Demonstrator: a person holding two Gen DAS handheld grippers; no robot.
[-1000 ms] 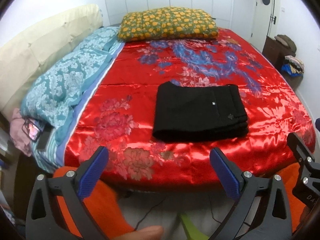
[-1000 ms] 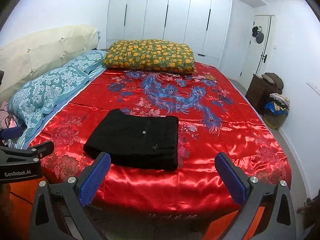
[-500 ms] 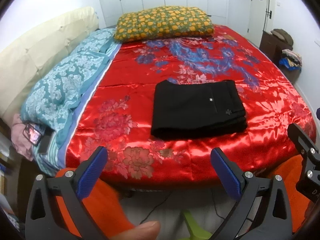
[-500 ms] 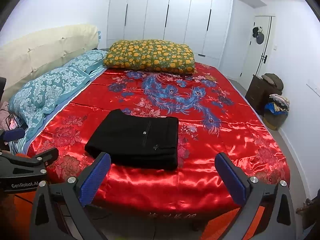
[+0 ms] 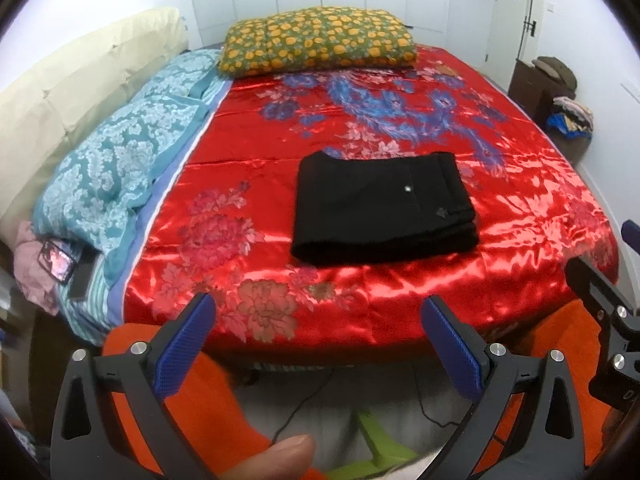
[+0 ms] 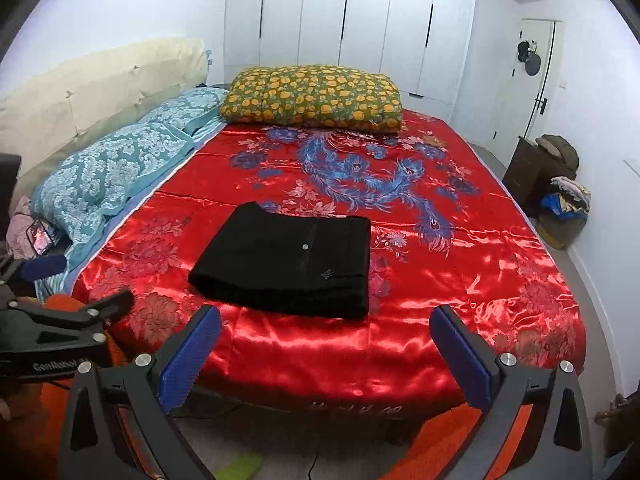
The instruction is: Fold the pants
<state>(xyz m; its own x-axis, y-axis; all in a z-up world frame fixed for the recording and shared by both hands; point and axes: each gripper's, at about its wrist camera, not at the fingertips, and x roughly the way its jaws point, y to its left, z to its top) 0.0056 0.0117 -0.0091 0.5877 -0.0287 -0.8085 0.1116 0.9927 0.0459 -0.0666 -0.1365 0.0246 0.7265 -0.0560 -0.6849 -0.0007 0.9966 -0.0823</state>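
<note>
The black pants (image 5: 382,208) lie folded into a flat rectangle on the red satin bedspread (image 5: 248,168), near the bed's front edge; they also show in the right wrist view (image 6: 288,260). My left gripper (image 5: 316,320) is open and empty, held off the bed in front of its edge, well short of the pants. My right gripper (image 6: 324,334) is open and empty too, also in front of the bed edge. The left gripper's body shows at the left of the right wrist view (image 6: 60,332).
A yellow-flowered folded quilt (image 6: 316,98) lies at the bed's far end. Teal pillows (image 6: 112,172) and a cream headboard (image 6: 92,88) line the left side. A phone (image 5: 58,262) lies at the left edge. A dark cabinet with clothes (image 6: 556,184) stands at the right wall.
Both grippers have drawn back and risen a little from the bed; the pants look smaller and farther. The pants have not moved.
</note>
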